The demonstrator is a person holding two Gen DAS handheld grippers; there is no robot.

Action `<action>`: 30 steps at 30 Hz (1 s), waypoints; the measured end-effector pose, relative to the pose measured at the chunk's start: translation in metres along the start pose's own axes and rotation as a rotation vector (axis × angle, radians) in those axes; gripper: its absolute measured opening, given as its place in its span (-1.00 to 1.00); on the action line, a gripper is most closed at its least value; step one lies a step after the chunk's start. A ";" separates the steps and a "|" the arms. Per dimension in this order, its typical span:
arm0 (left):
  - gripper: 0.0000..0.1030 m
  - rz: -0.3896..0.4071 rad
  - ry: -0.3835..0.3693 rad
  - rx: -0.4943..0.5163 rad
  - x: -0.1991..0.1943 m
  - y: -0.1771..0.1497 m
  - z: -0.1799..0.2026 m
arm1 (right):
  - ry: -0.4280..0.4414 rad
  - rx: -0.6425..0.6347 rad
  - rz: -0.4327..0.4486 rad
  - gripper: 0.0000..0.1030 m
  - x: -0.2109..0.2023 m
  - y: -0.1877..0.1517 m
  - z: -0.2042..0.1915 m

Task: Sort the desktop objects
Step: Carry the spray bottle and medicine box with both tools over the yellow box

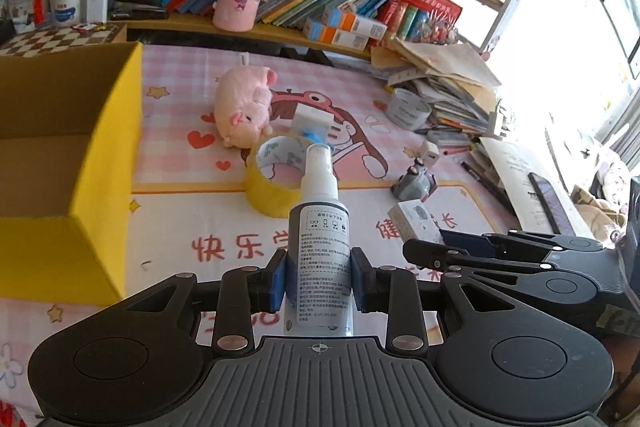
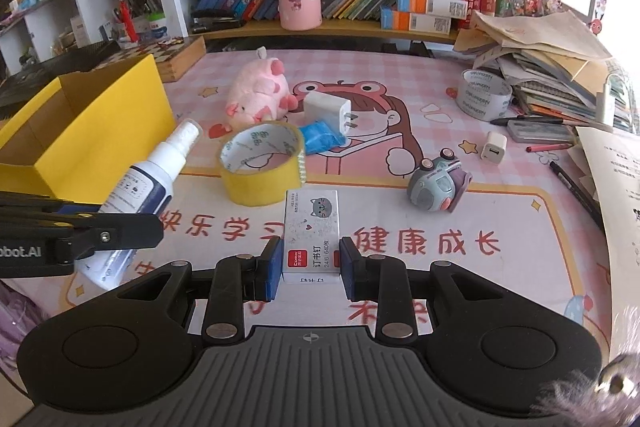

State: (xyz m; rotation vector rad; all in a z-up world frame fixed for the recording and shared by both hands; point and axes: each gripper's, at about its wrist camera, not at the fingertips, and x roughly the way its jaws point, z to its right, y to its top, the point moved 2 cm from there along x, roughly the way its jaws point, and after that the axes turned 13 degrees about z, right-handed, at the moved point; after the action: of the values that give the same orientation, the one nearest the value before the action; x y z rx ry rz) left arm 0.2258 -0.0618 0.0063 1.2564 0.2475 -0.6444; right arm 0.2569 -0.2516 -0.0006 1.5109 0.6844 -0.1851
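My left gripper [image 1: 319, 279] is shut on a white spray bottle [image 1: 318, 227] with a dark blue label, held above the pink desk mat; the same bottle [image 2: 148, 183] shows at the left of the right wrist view. My right gripper [image 2: 308, 267] is shut on a small white staple box [image 2: 311, 231] with a grey cat print, lifted off the mat. An open yellow cardboard box [image 1: 60, 163] stands at the left, also seen as the yellow box [image 2: 88, 123].
On the mat lie a yellow tape roll [image 2: 262, 163], a pink plush pig [image 2: 260, 93], a white charger [image 2: 326, 109], a blue packet [image 2: 320, 139], a toy car [image 2: 438, 183], a small white plug [image 2: 494, 147] and a grey tape roll [image 2: 482, 93]. Books and papers crowd the back and right.
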 end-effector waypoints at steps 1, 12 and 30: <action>-0.41 0.006 -0.002 -0.002 -0.006 -0.001 -0.003 | -0.002 0.002 0.005 -0.47 -0.003 -0.001 -0.004; -0.40 0.064 0.039 -0.005 -0.069 -0.019 -0.035 | 0.009 -0.025 0.007 -0.47 -0.029 -0.016 -0.059; -0.40 0.038 0.067 0.004 -0.158 -0.072 -0.084 | 0.061 -0.038 -0.007 -0.47 -0.077 -0.064 -0.159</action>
State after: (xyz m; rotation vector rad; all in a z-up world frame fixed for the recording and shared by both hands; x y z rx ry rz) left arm 0.0724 0.0549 0.0033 1.2854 0.2771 -0.5708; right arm 0.1147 -0.1289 -0.0014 1.4831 0.7379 -0.1309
